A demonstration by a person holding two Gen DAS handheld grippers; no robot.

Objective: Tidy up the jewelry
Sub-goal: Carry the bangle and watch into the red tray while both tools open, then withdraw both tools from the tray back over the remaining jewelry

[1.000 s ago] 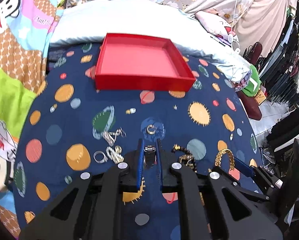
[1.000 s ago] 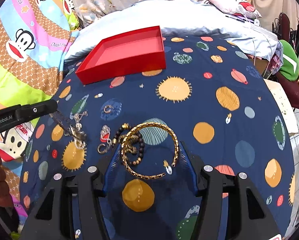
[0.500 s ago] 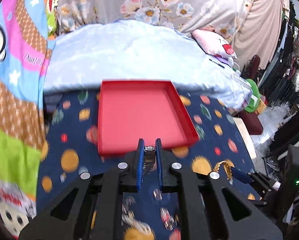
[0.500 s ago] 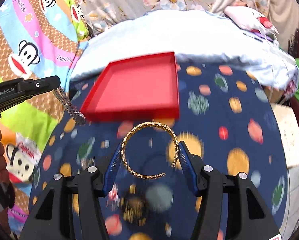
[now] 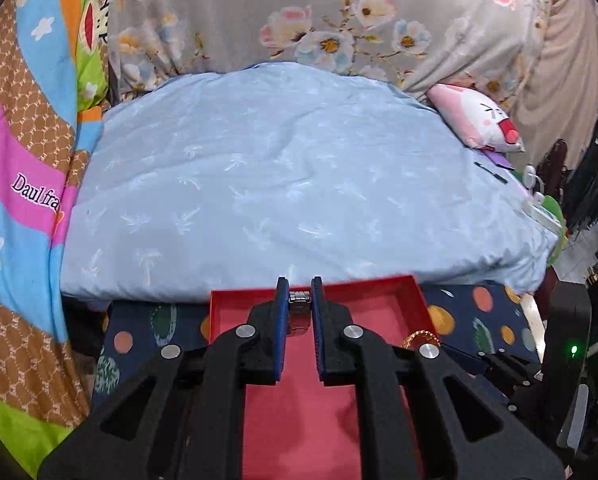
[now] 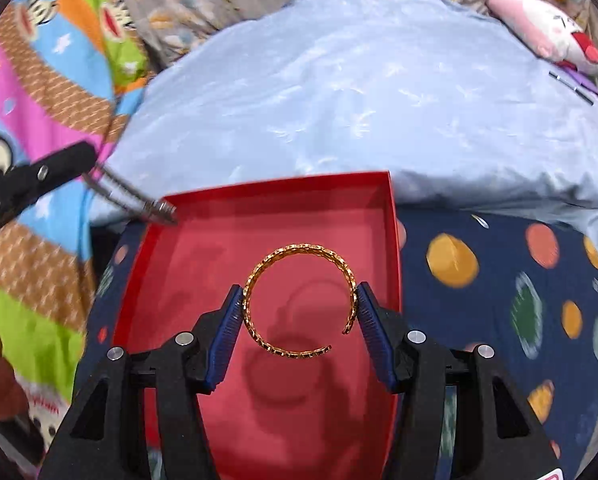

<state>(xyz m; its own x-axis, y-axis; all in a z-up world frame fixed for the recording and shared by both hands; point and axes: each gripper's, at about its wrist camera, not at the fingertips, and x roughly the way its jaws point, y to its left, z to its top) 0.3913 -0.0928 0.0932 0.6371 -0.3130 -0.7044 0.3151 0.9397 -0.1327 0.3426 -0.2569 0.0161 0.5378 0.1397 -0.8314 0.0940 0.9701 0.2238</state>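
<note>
A red tray (image 5: 413,300) (image 6: 391,240) lies on the dark planet-print cloth. My left gripper (image 5: 300,298) is shut on a silver link bracelet (image 5: 300,297) and holds it above the tray's far part. In the right wrist view the bracelet (image 6: 139,202) hangs over the tray's far left corner. My right gripper (image 6: 299,312) is shut on an open gold bangle (image 6: 299,300), held above the middle of the tray. The bangle (image 5: 421,338) also shows at the right in the left wrist view. The tray floor that shows is bare.
A pale blue quilt (image 5: 291,184) rises just behind the tray. A pink plush pillow (image 5: 479,124) lies at the far right. A bright cartoon blanket (image 5: 23,200) borders the left. The planet-print cloth (image 6: 499,280) extends to the right of the tray.
Both grippers have lifted their pieces off the cloth and moved forward over the red tray. The loose jewellery on the cloth has dropped out of view.
</note>
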